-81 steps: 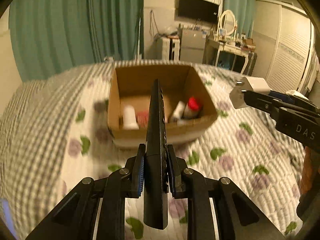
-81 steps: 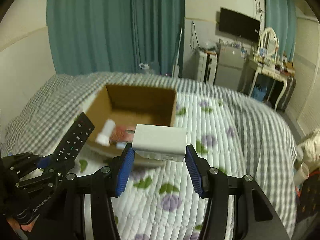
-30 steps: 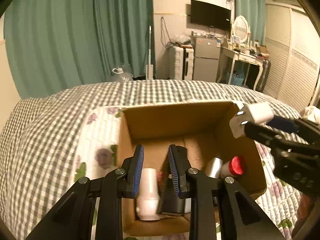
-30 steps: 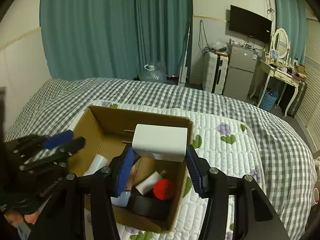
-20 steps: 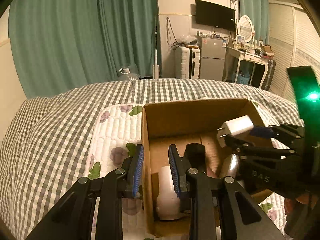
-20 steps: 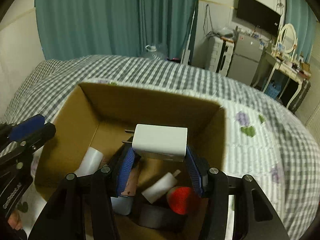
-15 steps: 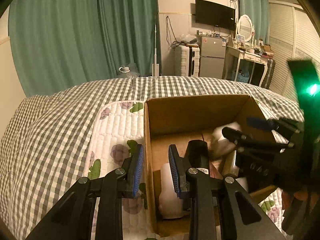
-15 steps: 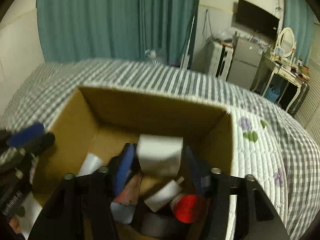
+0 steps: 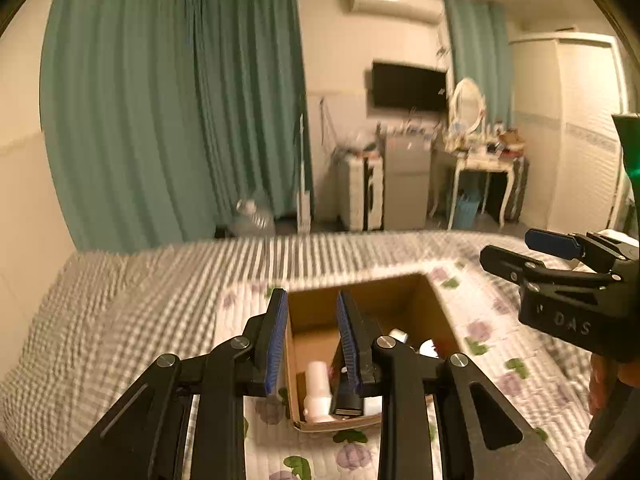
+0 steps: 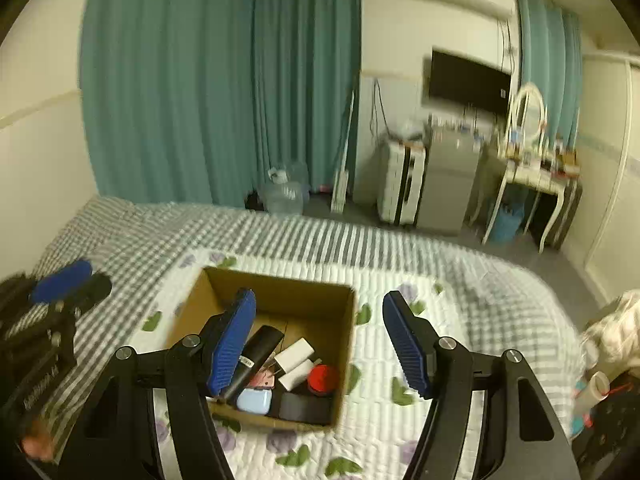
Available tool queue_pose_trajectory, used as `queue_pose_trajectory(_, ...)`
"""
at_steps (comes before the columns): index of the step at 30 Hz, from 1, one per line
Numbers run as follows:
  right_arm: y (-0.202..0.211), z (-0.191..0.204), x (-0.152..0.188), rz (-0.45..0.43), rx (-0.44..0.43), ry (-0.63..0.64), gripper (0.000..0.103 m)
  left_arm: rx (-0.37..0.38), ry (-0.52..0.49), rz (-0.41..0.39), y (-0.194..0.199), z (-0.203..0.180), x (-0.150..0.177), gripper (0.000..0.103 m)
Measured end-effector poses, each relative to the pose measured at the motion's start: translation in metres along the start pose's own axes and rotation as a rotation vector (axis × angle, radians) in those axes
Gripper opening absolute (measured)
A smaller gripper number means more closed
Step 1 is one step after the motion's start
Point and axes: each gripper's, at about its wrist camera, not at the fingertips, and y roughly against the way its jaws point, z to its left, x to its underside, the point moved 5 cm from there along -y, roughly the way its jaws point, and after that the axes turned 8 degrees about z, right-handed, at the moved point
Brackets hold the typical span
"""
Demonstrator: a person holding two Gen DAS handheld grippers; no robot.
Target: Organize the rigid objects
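An open cardboard box (image 10: 208, 294) sits on the quilted bed and also shows in the left wrist view (image 9: 438, 308). Inside lie a black remote (image 10: 258, 354), a white charger (image 10: 294, 354), a red-capped item (image 10: 323, 378), a light blue item (image 10: 254, 400) and a white bottle (image 9: 317, 388). My right gripper (image 10: 320, 344) is open and empty, raised above the box. My left gripper (image 9: 312, 344) is open and empty, raised above the box's left side. Each gripper shows at the edge of the other's view.
The bed carries a white quilt with purple and green prints (image 10: 400, 392) over a grey checked cover (image 9: 120, 312). Teal curtains, a water jug (image 10: 284, 194), a small fridge, a TV and a dressing table stand beyond the bed.
The right gripper opened and let the white charger drop into the box. Earlier the left gripper released the remote into the box. Both grippers have since lifted up and back.
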Motion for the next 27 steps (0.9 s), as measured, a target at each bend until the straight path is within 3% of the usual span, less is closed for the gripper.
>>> queue_pose_trajectory(4, 0.067, -0.005, 0.009, -0.090, 0.019, 0.010, 0.066, 0.001, -0.020, -0.097, 0.053, -0.004, 0.001, 0.029)
queue_pose_trajectory(5, 0.084, -0.007, 0.013, -0.121, 0.015, 0.004, 0.066, 0.004, -0.023, -0.120, 0.063, -0.005, 0.004, 0.034)
queue_pose_trajectory(6, 0.096, -0.007, 0.019, -0.147, 0.005, 0.000, 0.069, 0.003, -0.024, -0.144, 0.073, -0.004, 0.009, 0.050)
queue_pose_trajectory(8, 0.116, -0.008, 0.035, -0.186, -0.010, -0.014, 0.078, -0.015, -0.018, -0.185, 0.088, -0.001, 0.021, 0.068)
queue_pose_trajectory(10, 0.127, -0.007, 0.049, -0.210, 0.000, -0.015, 0.085, -0.025, -0.034, -0.220, 0.097, -0.001, 0.034, 0.071)
queue_pose_trajectory(12, 0.130, -0.003, 0.062, -0.238, 0.008, -0.012, 0.095, -0.054, -0.051, -0.231, 0.097, -0.001, 0.045, 0.091)
queue_pose_trajectory(14, 0.130, -0.002, 0.070, -0.280, 0.015, -0.027, 0.103, -0.090, -0.034, -0.247, 0.095, 0.001, 0.052, 0.103)
queue_pose_trajectory(19, 0.108, 0.001, 0.089, -0.326, 0.045, -0.047, 0.103, -0.070, 0.049, -0.223, 0.068, 0.011, 0.068, 0.103)
queue_pose_trajectory(27, 0.038, -0.005, 0.132, -0.263, 0.070, -0.077, 0.103, -0.100, 0.083, -0.184, 0.019, 0.016, 0.115, 0.103)
